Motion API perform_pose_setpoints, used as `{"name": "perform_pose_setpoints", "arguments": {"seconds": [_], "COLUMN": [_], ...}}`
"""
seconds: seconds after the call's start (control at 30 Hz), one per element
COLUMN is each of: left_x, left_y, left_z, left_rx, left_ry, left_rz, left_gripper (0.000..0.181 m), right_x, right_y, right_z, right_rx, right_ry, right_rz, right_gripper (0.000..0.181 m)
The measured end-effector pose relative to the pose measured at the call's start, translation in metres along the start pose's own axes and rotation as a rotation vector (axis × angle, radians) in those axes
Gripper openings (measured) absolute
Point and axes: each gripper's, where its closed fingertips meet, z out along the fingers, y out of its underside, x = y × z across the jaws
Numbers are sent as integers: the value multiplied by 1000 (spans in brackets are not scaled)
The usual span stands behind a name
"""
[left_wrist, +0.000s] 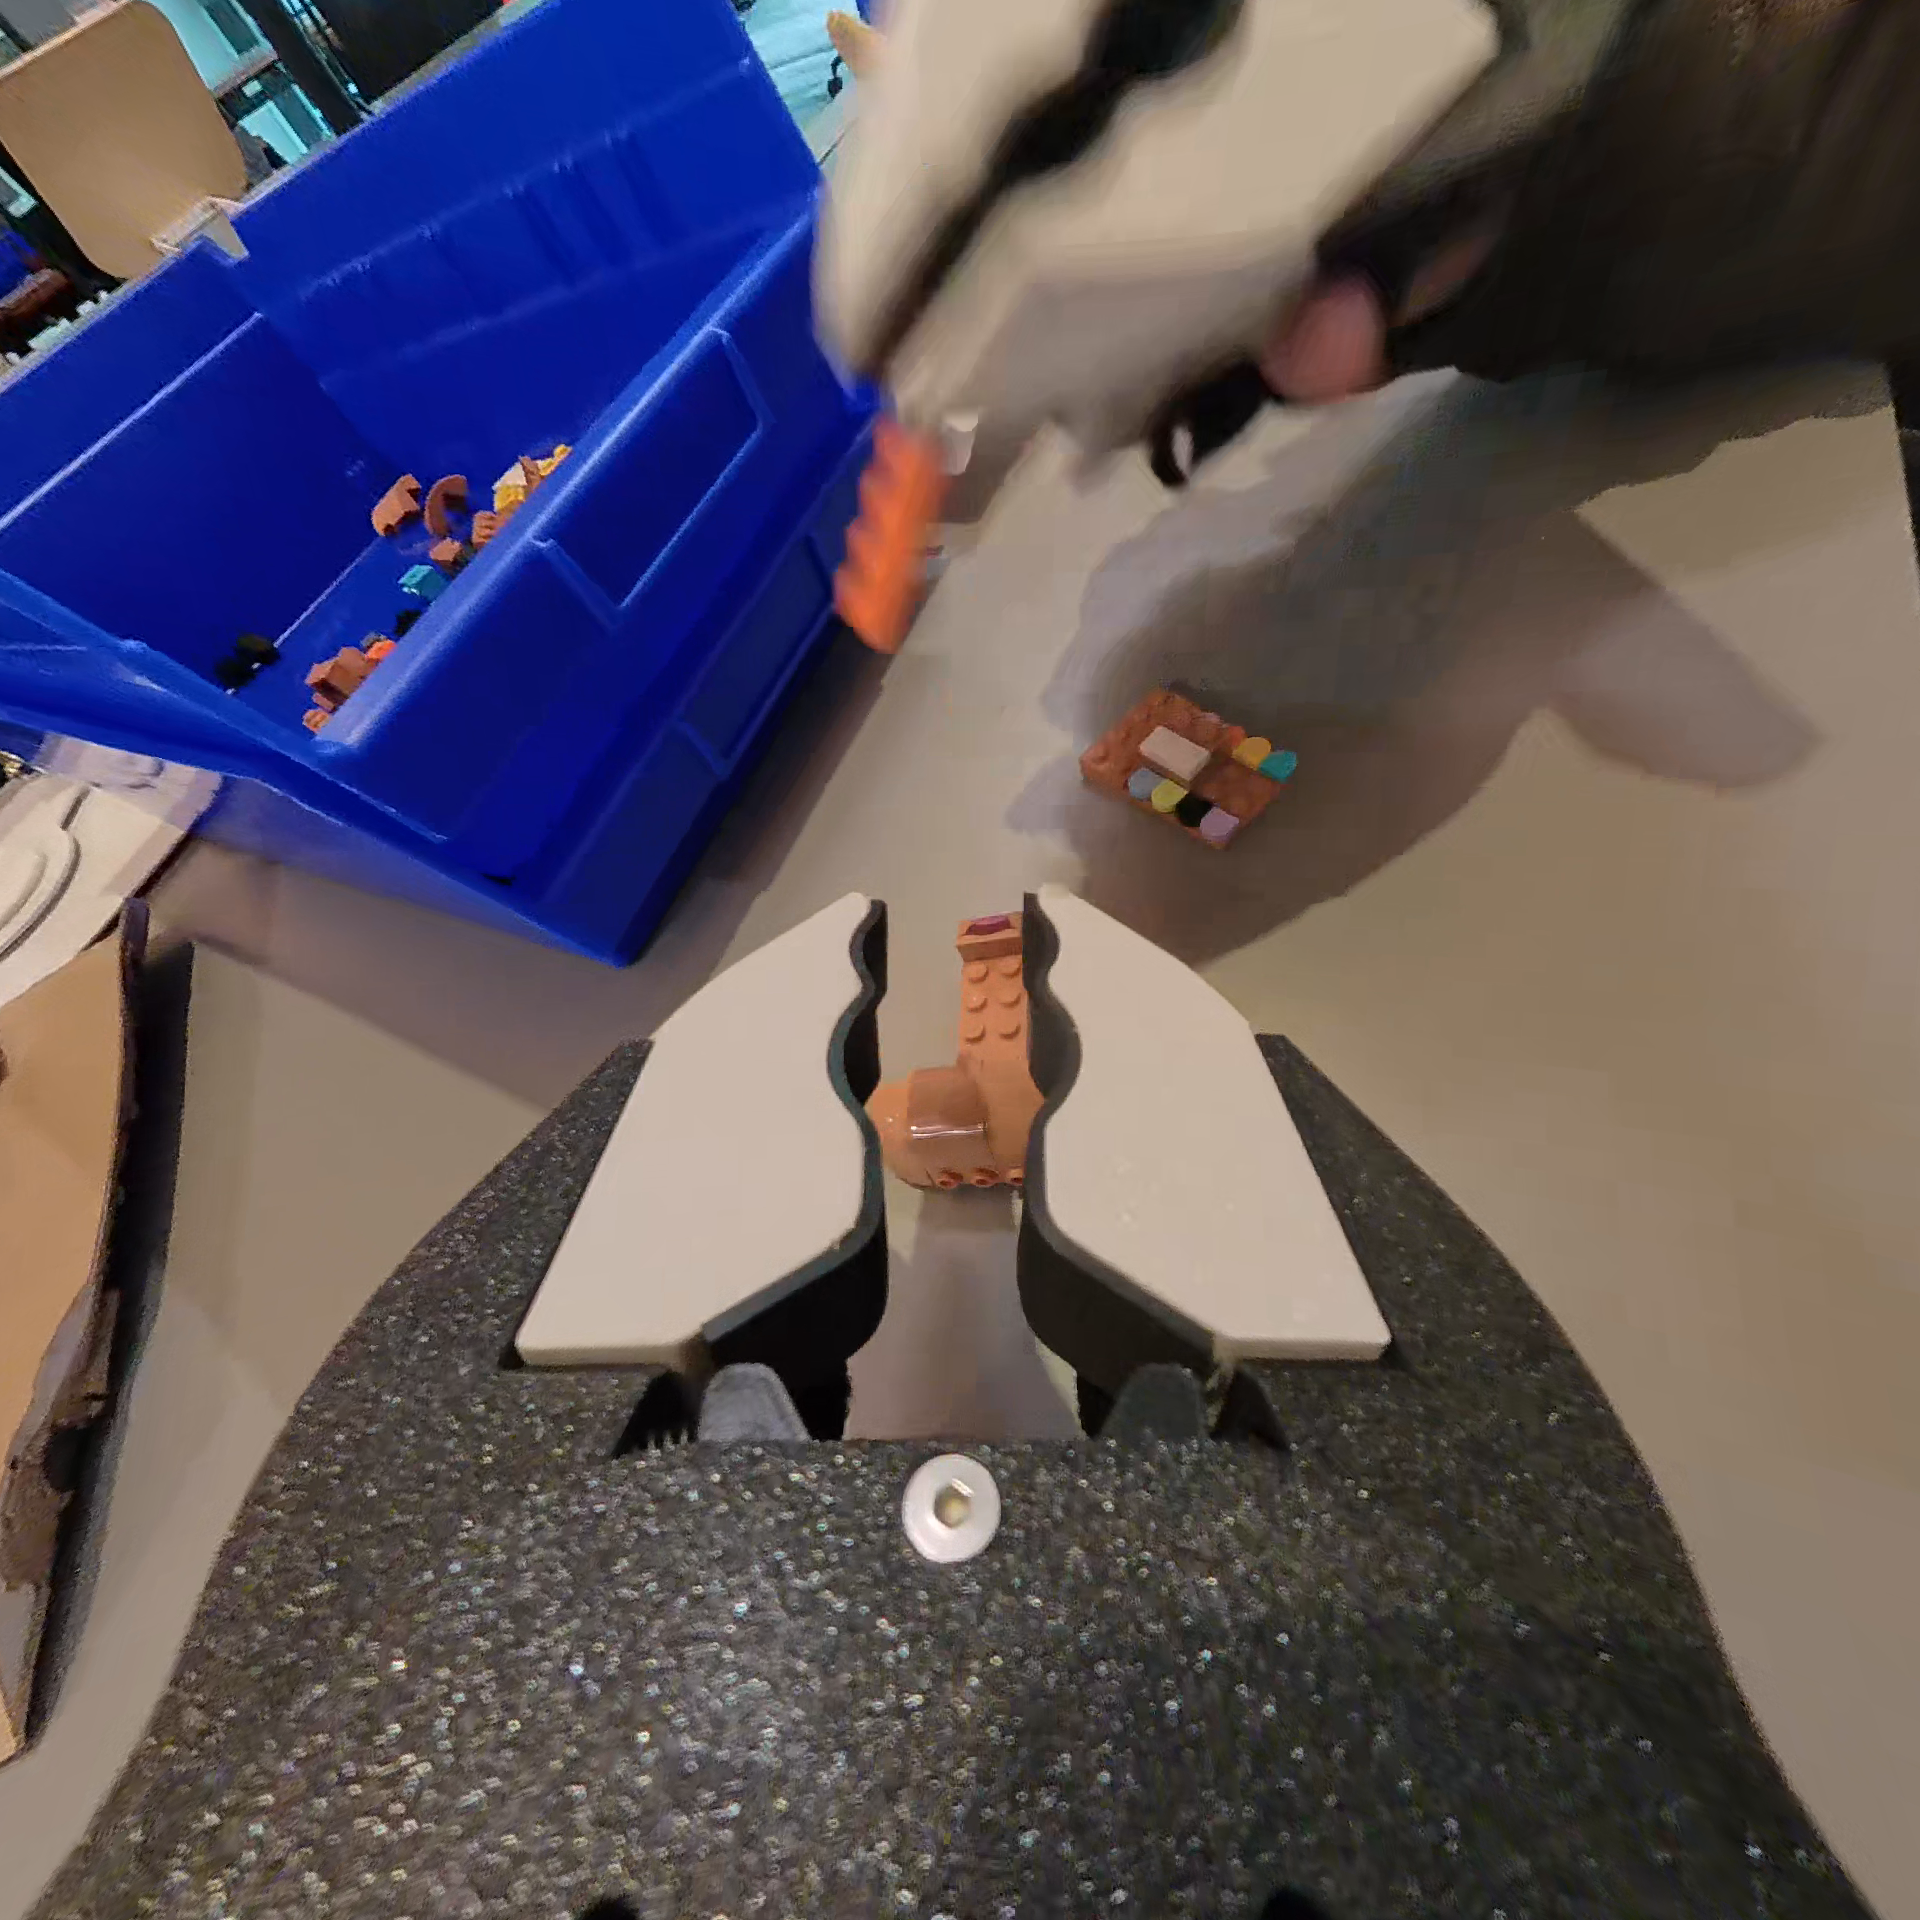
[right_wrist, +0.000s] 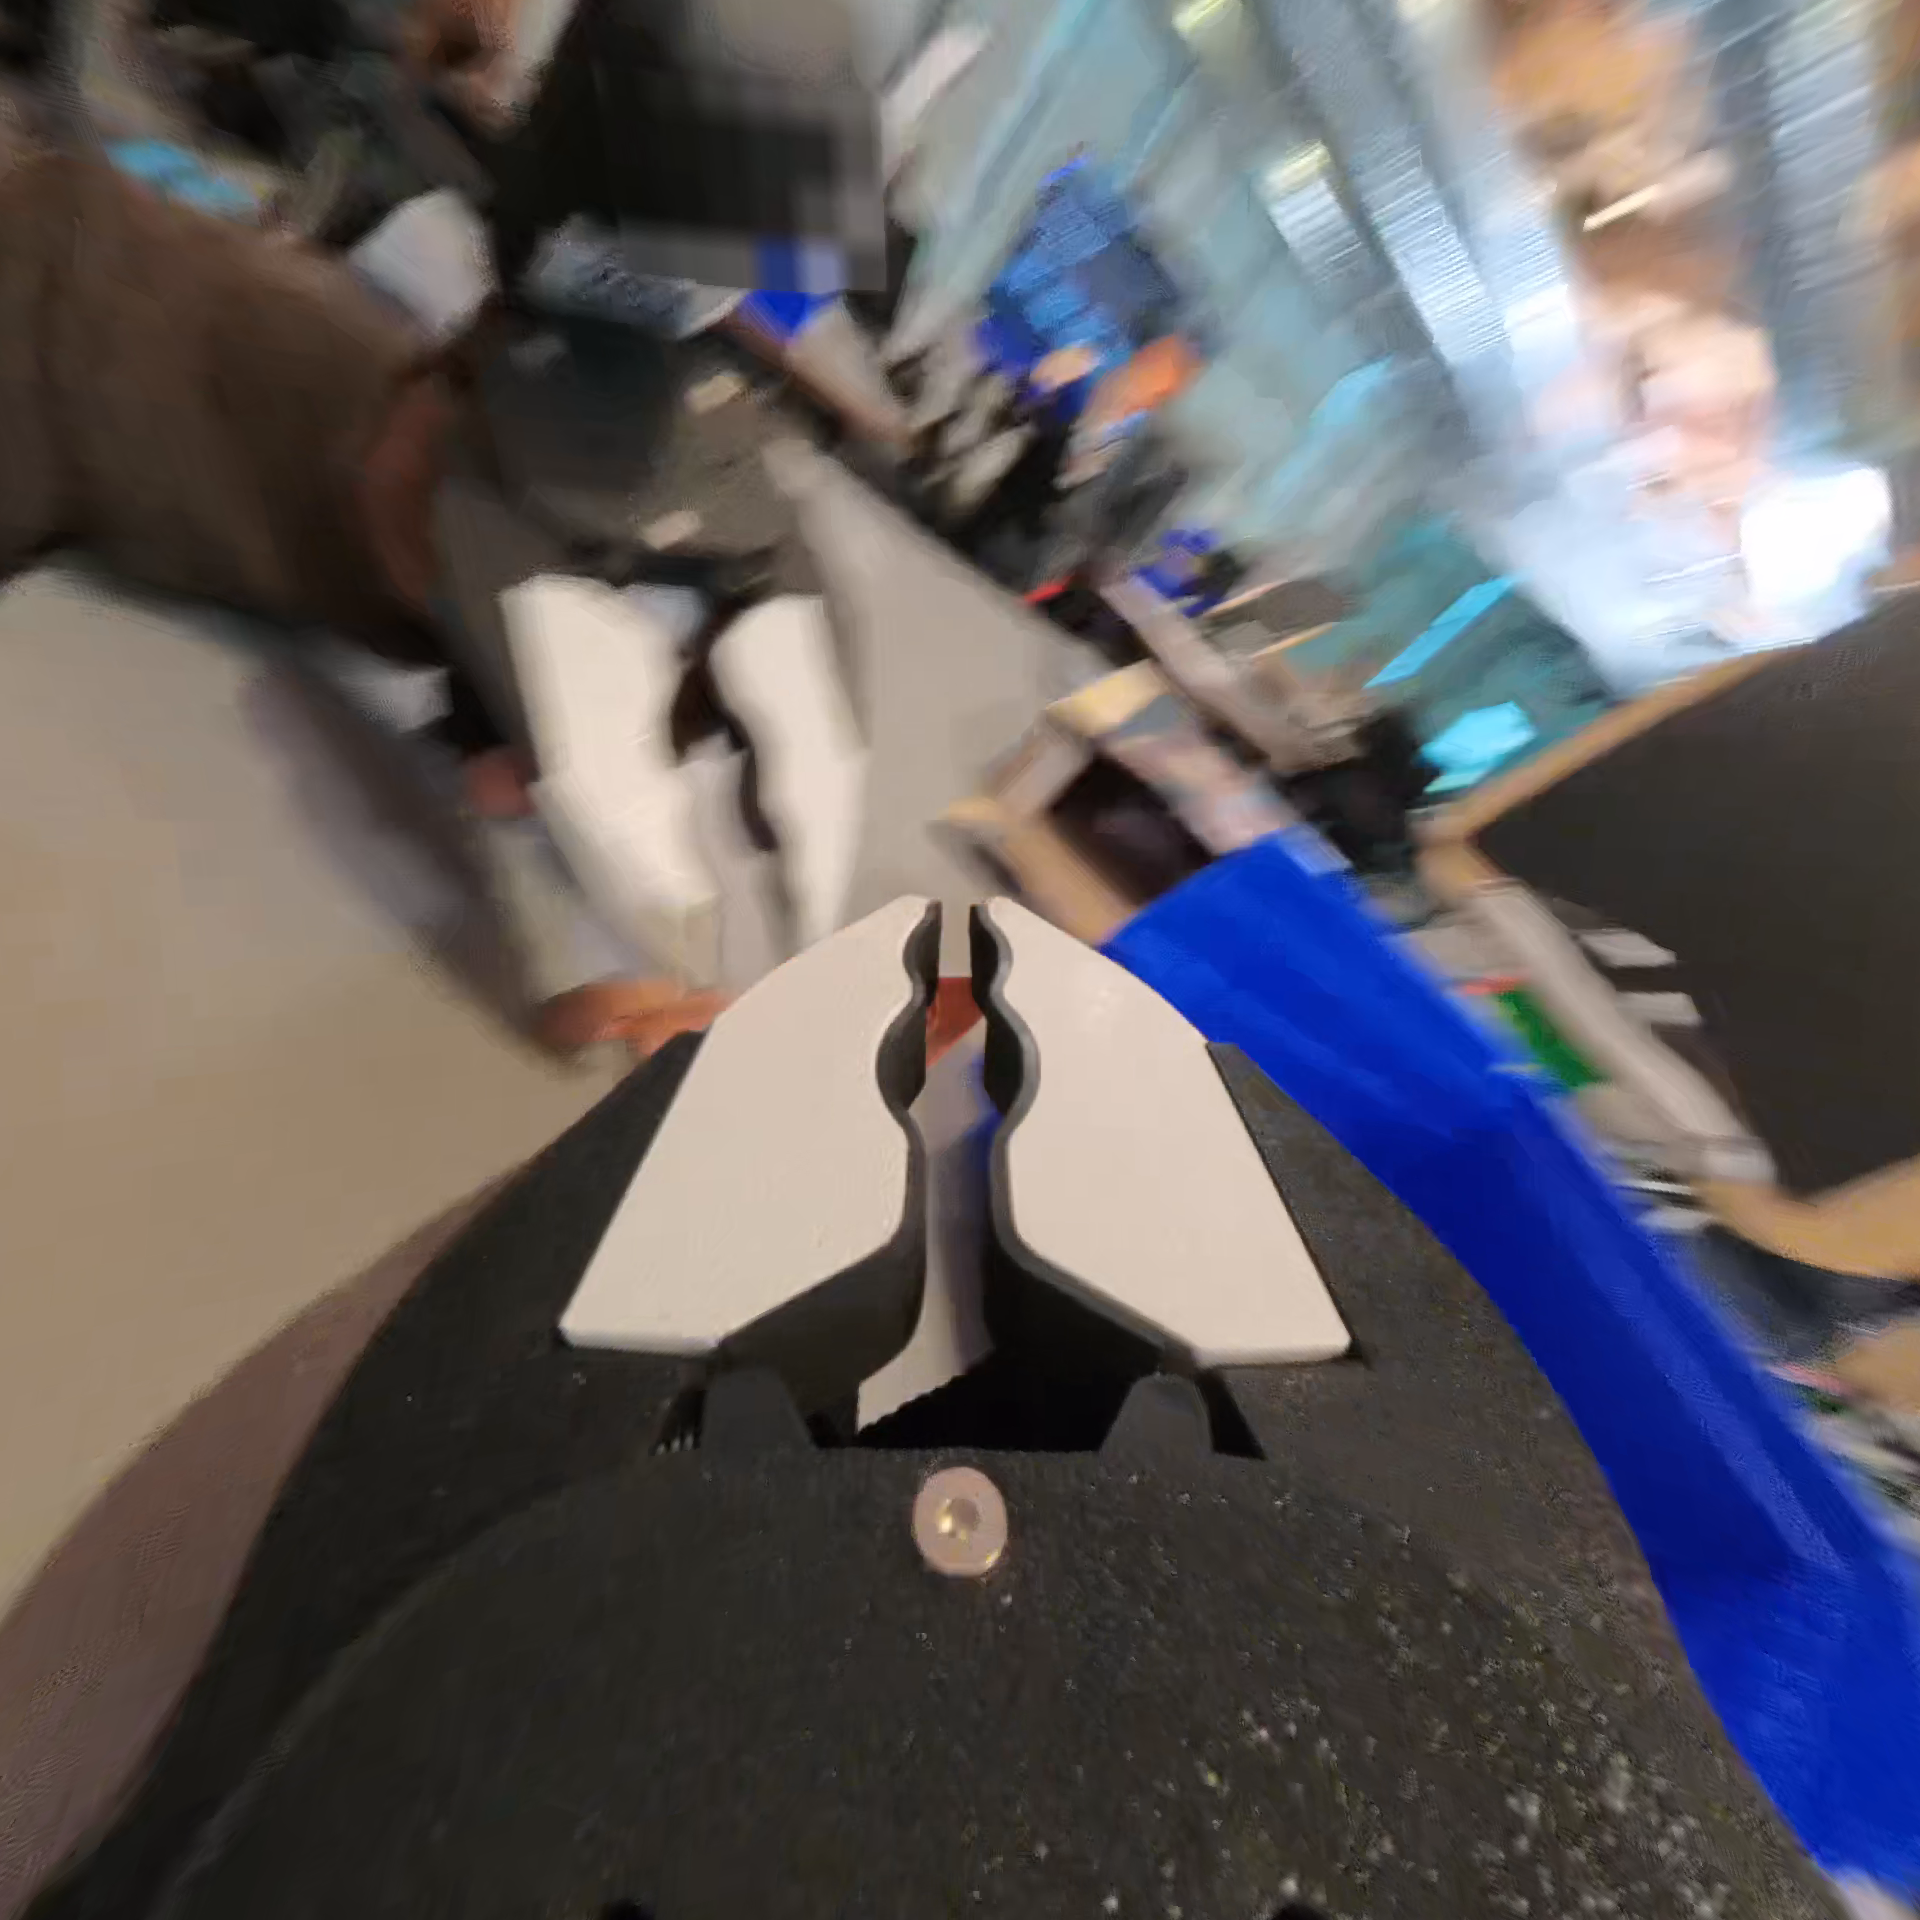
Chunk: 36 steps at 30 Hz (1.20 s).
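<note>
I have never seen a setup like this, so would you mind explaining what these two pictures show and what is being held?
There is no robot here: a person holds a hand-operated two-finger gripper in each hand, and each carries a camera looking forward along its fingers.

The left wrist view shows the left gripper closed around a tan brick assembly just above a pale table. Farther off, the right gripper, blurred, grips an orange brick. Beside it stands a blue bin with loose small bricks inside. On the table lies a small brown plate of coloured bricks.

The right wrist view is motion-blurred: the right gripper's fingers are nearly together on something orange, with the left gripper beyond.
</note>
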Motion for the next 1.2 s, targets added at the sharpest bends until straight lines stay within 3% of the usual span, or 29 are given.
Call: {"name": "perform_pose_setpoints", "arguments": {"seconds": [0.07,0.13,0.23,0.3,0.4,0.5,0.57,0.7,0.83,0.9,0.93,1.07,1.2], "left_x": [-2,-3,-9,-9,-1,5,10,8,3,8,12,15,15], "left_y": [2,5,14,17,17,18,20,37,49,50,50,47,38], "left_z": [1,2,2,2,4,9,16,26,25,25,26,28,20], "left_rx": [-13,-28,-69,-84,-97,-119,-155,-351,-524,-547,-539,-435,-311], "left_ry": [-11,-18,-49,-49,2,41,80,103,130,192,230,294,369], "left_rz": [-8,-14,-28,-44,-57,-61,-85,-56,2,-2,-10,-120,-282], "left_gripper": [25,25,25,27,30,32,33,33,33,25,18,17,17], "right_x": [57,113,137,127,103,51,14,-32,-47,-50,-50,-54,-52], "right_y": [-16,-7,25,37,39,37,51,89,92,92,92,88,83], "right_z": [-7,-14,0,7,6,11,14,18,20,20,21,20,21], "right_rx": [60,-28,-153,-173,-214,-262,-354,-547,-554,-549,-543,-515,-469], "right_ry": [284,531,523,475,401,127,-52,-244,-307,-326,-332,-352,-305], "right_rz": [-20,50,281,355,256,185,149,21,35,50,60,63,-85], "right_gripper": [5,7,43,47,43,37,37,37,37,35,35,35,42]}}
